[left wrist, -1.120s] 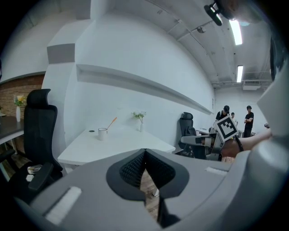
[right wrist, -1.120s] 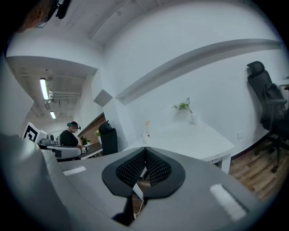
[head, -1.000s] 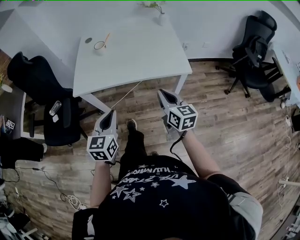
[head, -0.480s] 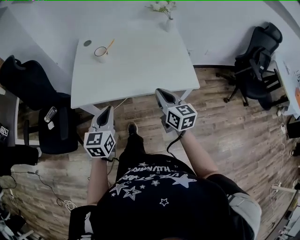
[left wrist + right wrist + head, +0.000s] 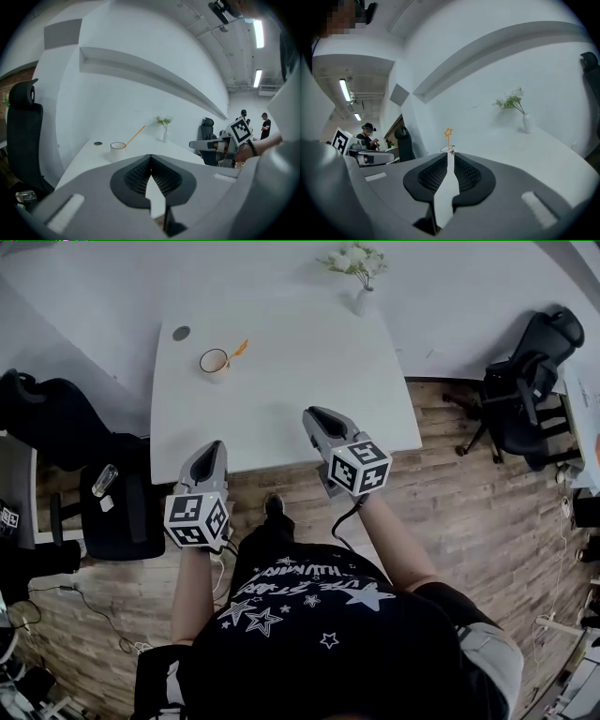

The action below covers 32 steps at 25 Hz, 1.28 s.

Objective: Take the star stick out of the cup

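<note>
A white cup (image 5: 215,360) stands at the far left of the white table (image 5: 309,352). An orange star stick (image 5: 239,349) leans out of it to the right. In the right gripper view the star (image 5: 448,132) rises above the cup's rim (image 5: 447,149), straight ahead beyond the jaws. My right gripper (image 5: 312,413) hovers over the table's near edge; its jaws are opening, a narrow slit with nothing in it. My left gripper (image 5: 214,446) is shut and empty at the near edge. Its view shows the cup (image 5: 117,151) well ahead.
A small vase of flowers (image 5: 361,298) stands at the table's far right, and a dark round disc (image 5: 181,333) lies beyond the cup. Black office chairs sit left (image 5: 56,423) and right (image 5: 525,381) of the table. People (image 5: 265,124) stand far off.
The person has stepped towards the table. Both grippers have come from over the wooden floor to the table's near edge, and the cup is nearer.
</note>
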Each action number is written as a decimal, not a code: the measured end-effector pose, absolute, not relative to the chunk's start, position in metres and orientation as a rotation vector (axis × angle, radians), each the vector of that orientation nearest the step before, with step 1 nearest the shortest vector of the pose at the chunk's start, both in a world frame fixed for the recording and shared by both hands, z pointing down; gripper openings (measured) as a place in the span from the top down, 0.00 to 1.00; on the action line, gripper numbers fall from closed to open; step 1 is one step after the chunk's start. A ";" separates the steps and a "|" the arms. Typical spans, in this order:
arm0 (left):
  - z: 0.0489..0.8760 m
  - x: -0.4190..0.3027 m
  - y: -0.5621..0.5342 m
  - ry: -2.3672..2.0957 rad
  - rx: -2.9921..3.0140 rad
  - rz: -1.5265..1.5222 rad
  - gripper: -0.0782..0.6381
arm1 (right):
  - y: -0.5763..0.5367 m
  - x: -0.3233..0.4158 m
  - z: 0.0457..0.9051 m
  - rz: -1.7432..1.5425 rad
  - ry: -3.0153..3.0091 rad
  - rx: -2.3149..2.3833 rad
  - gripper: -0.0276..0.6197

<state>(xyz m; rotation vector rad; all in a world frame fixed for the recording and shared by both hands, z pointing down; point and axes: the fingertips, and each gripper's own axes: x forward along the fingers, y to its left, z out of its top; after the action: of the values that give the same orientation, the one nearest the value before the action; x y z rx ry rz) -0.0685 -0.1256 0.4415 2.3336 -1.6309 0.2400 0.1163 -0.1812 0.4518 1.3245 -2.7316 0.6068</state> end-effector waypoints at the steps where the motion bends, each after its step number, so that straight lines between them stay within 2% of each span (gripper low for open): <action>1: 0.441 -0.072 -0.134 -1.633 2.330 0.238 0.89 | -0.191 0.111 0.452 0.612 -2.731 1.317 0.85; 9: 0.439 -0.103 -0.183 -1.645 2.298 0.240 0.89 | -0.245 0.066 0.454 0.650 -2.729 1.231 0.71; 21: 0.456 -0.147 -0.230 -1.649 2.250 0.252 0.89 | -0.294 0.006 0.480 0.727 -2.713 1.147 0.39; 27: 0.461 -0.160 -0.250 -1.651 2.243 0.244 0.89 | -0.308 -0.014 0.488 0.732 -2.720 1.130 0.36; 32: 0.463 -0.170 -0.266 -1.659 2.234 0.229 0.89 | -0.324 -0.027 0.491 0.704 -2.722 1.120 0.43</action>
<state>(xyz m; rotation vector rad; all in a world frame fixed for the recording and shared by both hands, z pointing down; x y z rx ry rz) -0.1701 -0.2662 0.4631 2.2345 -1.6588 0.2295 -0.0271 -0.3239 0.4908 1.1201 -2.7219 0.7045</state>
